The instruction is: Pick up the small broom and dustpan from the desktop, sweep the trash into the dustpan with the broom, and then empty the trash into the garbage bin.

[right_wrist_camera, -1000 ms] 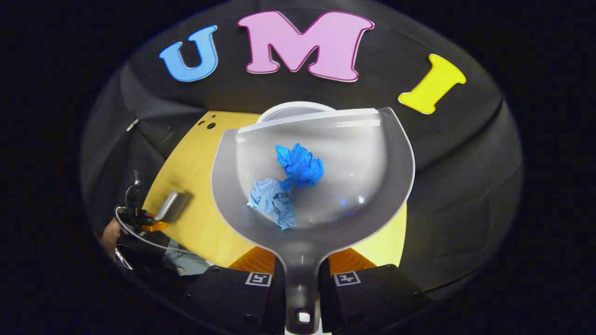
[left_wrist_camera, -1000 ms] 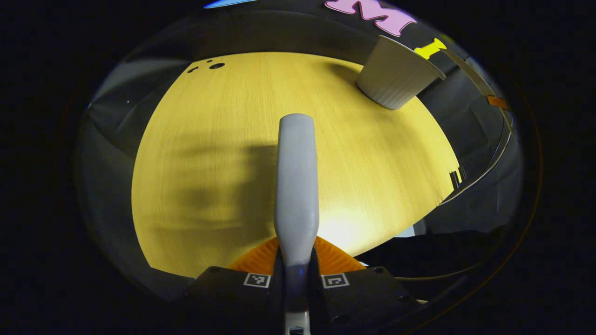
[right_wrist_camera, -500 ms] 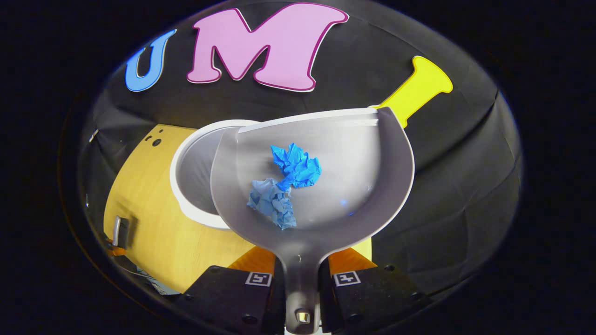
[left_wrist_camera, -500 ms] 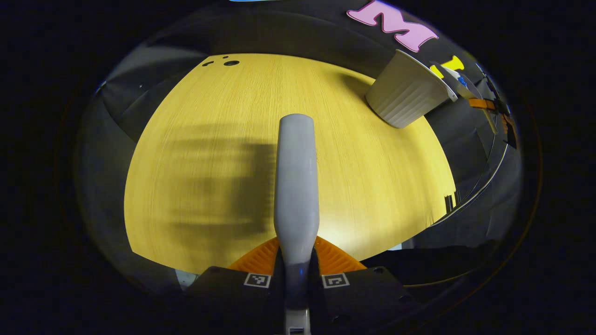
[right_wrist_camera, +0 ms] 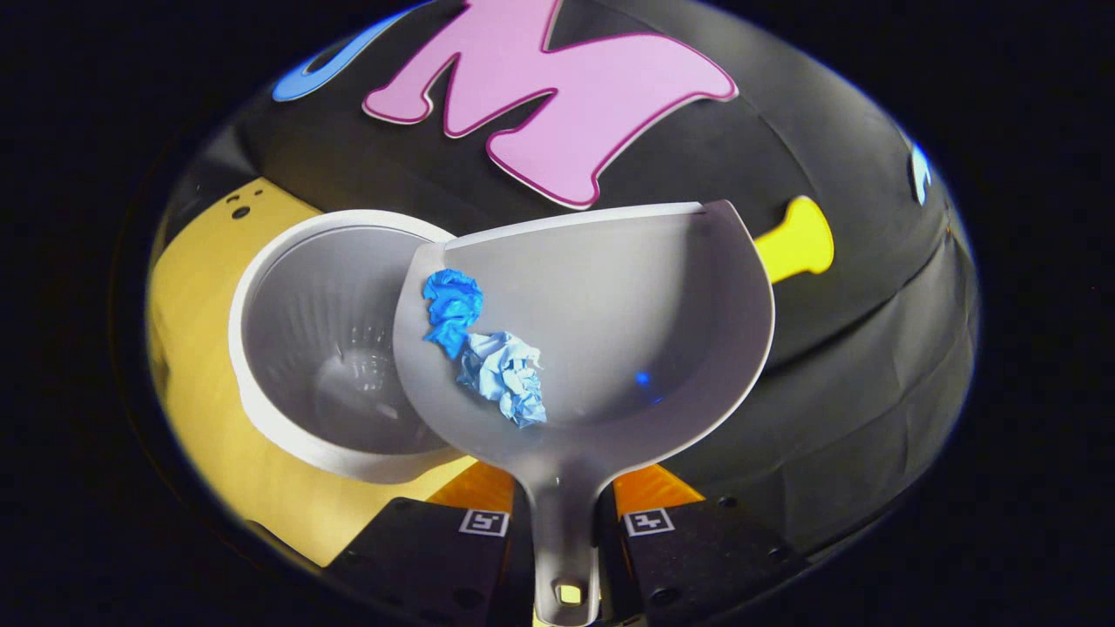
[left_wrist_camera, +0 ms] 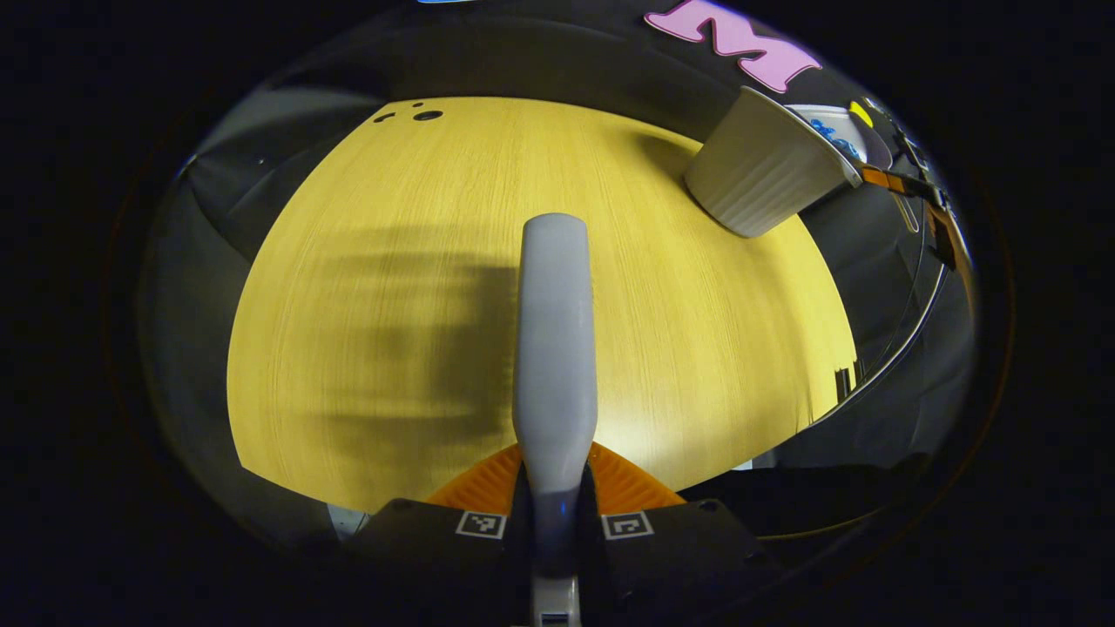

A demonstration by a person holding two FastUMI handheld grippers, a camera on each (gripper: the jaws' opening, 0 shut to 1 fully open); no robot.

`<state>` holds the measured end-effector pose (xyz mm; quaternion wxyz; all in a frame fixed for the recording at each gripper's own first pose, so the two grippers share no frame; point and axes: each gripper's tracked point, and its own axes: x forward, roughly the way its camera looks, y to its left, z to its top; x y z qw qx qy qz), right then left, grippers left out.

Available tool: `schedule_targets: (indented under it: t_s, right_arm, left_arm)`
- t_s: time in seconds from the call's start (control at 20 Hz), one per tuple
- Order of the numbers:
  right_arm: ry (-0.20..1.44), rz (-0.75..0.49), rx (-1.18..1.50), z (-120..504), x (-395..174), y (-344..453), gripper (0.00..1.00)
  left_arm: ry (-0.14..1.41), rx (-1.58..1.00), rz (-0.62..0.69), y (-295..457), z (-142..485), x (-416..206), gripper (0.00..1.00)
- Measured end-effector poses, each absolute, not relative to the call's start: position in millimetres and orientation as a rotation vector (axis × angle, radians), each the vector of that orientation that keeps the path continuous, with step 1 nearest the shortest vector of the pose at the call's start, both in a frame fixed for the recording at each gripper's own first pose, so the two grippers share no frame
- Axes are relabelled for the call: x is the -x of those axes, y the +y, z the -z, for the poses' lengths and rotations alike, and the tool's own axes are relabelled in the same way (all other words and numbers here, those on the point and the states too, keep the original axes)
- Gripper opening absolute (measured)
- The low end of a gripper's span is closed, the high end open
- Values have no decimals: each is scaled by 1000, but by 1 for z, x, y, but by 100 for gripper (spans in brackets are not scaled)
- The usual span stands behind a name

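Left gripper view: left hand-held gripper (left_wrist_camera: 554, 514) is closed on the grey broom handle (left_wrist_camera: 555, 348), both fingers pressing its base, and the handle juts forward over the yellow worktop (left_wrist_camera: 392, 287). This framing matches that of half a second ago almost exactly, so the broom is simply parked aloft. The white ribbed garbage bin (left_wrist_camera: 758, 178) stands at the worktop's far right edge. The dustpan (left_wrist_camera: 858, 139) now reaches over its rim, with a speck of blue inside; a second ago it was short of the bin.

Right gripper view: right hand-held gripper (right_wrist_camera: 564, 522) is clamped on the stem of the translucent grey dustpan (right_wrist_camera: 627, 331). The pan has rolled toward its left side, and the bin (right_wrist_camera: 322, 348) now sits close beneath that lowered edge, mouth open and apparently empty. The two blue paper wads (right_wrist_camera: 483, 348), which lay mid-pan half a second ago, have slid against the left wall just above the bin's opening. The darker wad sits at the lip.

Assessment: sweeping is complete and emptying is under way. The trash remains in the pan, and further tilt appears necessary. The wads are light and may snag or drop outside the rim.
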<state>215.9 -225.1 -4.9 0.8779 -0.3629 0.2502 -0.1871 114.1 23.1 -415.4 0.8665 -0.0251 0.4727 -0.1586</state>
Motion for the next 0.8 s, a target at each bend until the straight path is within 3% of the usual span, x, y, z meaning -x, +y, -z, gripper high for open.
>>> schedule_targets:
  t_s: [0.1, 0.6, 0.75, 0.8]
  right_arm:
    - [494, 404, 910, 2, -215, -223, 33]
    - [340, 459, 1442, -40, -202, -199, 33]
    - [326, 428, 1475, -43, -192, -199, 33]
    - [332, 430, 1454, -43, -188, -201, 33]
  left_arm:
    - [991, 61, 325, 21, 415, -113, 29]
    - [1005, 46, 338, 22, 412, -119, 26]
    - [1005, 36, 352, 22, 413, -122, 25]
    - [1005, 34, 356, 22, 411, -122, 29]
